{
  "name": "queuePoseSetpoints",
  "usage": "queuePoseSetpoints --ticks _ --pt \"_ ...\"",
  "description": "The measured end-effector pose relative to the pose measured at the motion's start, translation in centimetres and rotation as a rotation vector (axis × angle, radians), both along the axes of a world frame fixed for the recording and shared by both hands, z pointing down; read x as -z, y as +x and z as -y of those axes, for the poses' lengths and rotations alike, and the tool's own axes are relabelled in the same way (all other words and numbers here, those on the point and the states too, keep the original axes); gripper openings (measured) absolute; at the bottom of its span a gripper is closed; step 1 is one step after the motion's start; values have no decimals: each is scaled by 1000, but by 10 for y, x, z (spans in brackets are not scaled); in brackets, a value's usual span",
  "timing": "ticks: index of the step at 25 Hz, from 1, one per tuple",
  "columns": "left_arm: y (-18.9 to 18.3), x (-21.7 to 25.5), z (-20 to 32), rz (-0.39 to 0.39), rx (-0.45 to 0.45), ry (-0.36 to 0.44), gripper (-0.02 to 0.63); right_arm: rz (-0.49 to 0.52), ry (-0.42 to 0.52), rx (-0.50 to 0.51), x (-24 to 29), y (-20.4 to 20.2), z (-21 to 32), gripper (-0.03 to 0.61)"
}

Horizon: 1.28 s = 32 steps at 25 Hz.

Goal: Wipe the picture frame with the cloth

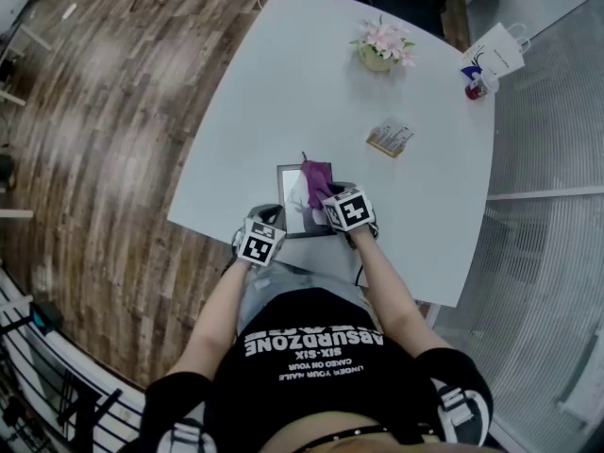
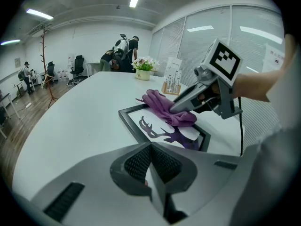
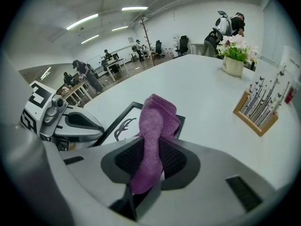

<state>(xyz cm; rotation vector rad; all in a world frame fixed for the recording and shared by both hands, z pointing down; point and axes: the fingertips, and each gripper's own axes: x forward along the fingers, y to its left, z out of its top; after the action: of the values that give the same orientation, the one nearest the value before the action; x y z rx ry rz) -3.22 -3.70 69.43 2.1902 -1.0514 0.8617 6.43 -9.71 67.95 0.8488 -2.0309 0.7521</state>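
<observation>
One picture frame [image 2: 135, 120] lies flat on the white surface [image 1: 311, 83], near its front edge. One purple cloth [image 3: 157, 119] drapes over the frame's far right part. There are two claws. The right claw [image 3: 146, 166] is clamped on the cloth, angled down over the frame. The left claw [image 2: 151, 164], jaws pressed together with nothing between them, sits just beside the frame's near left edge. Both forearms [image 1: 222, 314] reach forward from the body.

The person's black shirt [image 1: 316, 347] has white words on it, seen upside down. The big letters say "ABSURDZONE" and the next line says "SIX-SIX". The smaller lines are too tiny to read.
</observation>
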Motion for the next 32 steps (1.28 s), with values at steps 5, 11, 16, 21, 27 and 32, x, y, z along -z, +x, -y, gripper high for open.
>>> queuePoseSetpoints --ticks 5,11,16,21,27,32 --pt "4 0 1 5 -7 6 15 19 -5 -1 1 7 -6 109" --pt "5 -1 2 7 -7 8 15 50 -27 -5 -2 11 -19 110" --pt "2 2 0 5 -5 7 15 58 -36 -5 1 9 -31 110" --pt "2 1 1 6 -8 7 15 86 -60 -19 -1 9 -41 110" --pt "2 2 0 2 -7 9 15 86 -59 -23 -1 8 -45 110" --pt "2 2 1 -5 -1 6 15 91 -64 -43 -1 6 -42 110"
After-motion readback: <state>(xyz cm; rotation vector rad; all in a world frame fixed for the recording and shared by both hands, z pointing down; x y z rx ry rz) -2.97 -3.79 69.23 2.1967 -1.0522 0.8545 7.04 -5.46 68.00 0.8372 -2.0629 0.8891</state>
